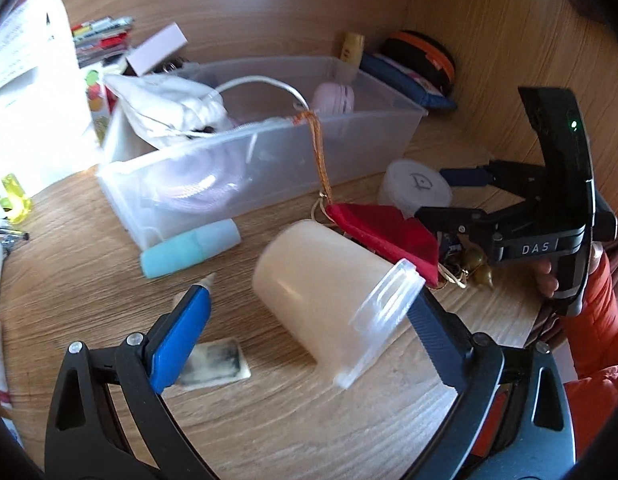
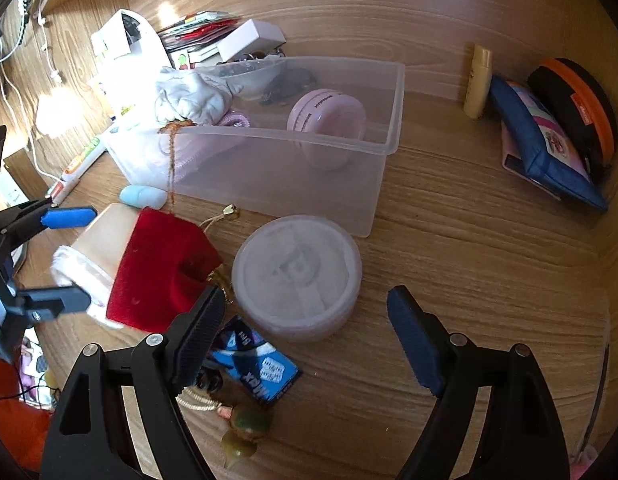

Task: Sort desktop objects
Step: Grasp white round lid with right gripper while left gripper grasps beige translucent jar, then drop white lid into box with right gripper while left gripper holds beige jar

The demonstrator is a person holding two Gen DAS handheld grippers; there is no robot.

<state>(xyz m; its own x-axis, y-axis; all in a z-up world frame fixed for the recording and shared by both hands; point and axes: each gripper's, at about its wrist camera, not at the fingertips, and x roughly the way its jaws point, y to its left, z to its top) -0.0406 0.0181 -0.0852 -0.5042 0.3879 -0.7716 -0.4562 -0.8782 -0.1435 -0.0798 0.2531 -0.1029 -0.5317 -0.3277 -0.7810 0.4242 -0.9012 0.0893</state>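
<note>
My left gripper [image 1: 309,312] is open around a cream plastic jar [image 1: 321,292] with a clear lid; the jar lies tilted between the fingers and also shows in the right wrist view [image 2: 97,252]. A red velvet pouch [image 2: 161,272] leans on the jar, its cord hooked over the rim of the clear storage bin [image 2: 385,120]. My right gripper [image 2: 305,332] is open and empty, just in front of a round translucent tub [image 2: 297,276]. The right gripper shows in the left wrist view [image 1: 449,192].
The bin holds a pink round case [image 2: 329,116], a white cloth [image 2: 193,92] and a cable. A light blue tube [image 1: 189,248], a blue packet [image 2: 257,368], small gourd charms [image 2: 245,428], a yellow bottle [image 2: 479,80] and pouches [image 2: 549,136] lie around. Papers and boxes crowd the back left.
</note>
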